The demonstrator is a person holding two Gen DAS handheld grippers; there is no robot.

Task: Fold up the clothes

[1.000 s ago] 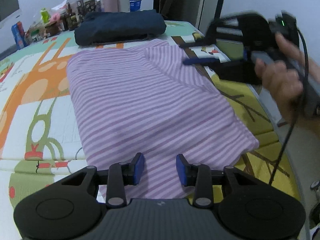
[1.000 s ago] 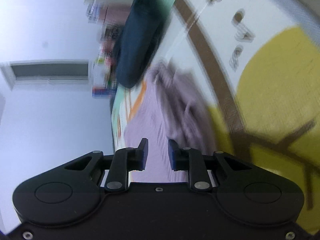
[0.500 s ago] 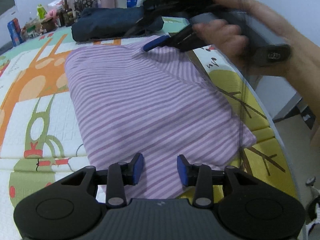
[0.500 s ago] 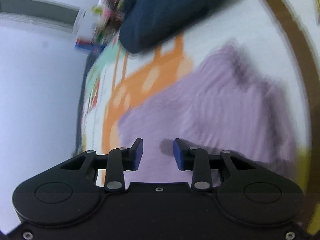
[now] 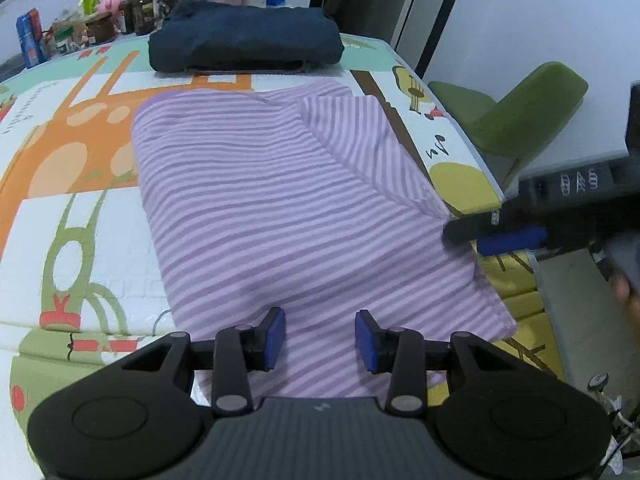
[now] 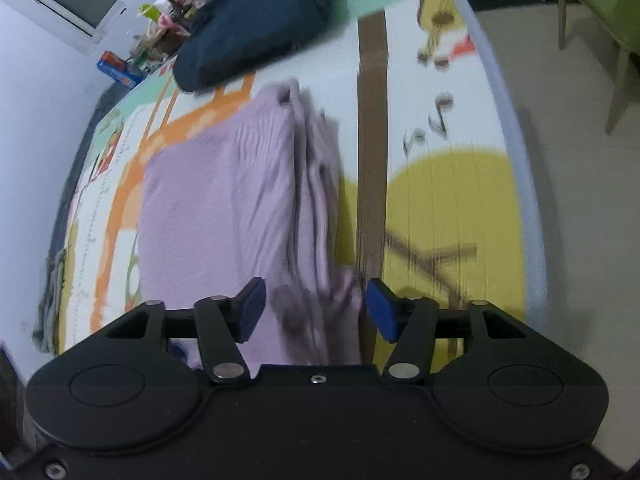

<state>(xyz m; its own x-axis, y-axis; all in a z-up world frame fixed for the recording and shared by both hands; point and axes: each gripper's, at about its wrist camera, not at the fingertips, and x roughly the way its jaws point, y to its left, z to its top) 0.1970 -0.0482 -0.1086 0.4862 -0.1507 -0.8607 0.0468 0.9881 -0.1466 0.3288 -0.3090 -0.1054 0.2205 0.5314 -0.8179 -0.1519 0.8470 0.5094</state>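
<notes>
Purple striped shirt [image 5: 288,208] lies mid-frame, partly folded: one side turned in, rectangle not yet final. Likely one more fold left. Navy garment [image 5: 244,36] upper centre looks already folded. Left gripper [image 5: 320,338] hovers over the near hem, jaws part open and widening, nothing held. Right gripper [image 6: 316,308] at the shirt's right edge, jaws opening, cloth between them, not clamped. Worktop [image 5: 60,152] has a cartoon-print mat; bottles and clutter [image 5: 80,12] upper left, green chair [image 5: 520,116] right, white walls.

A green upholstered chair [image 5: 520,120] stands right of the hand-held gripper. Bottles and jars [image 5: 104,20] crowd the far left, a white air conditioner [image 6: 60,0] above.
</notes>
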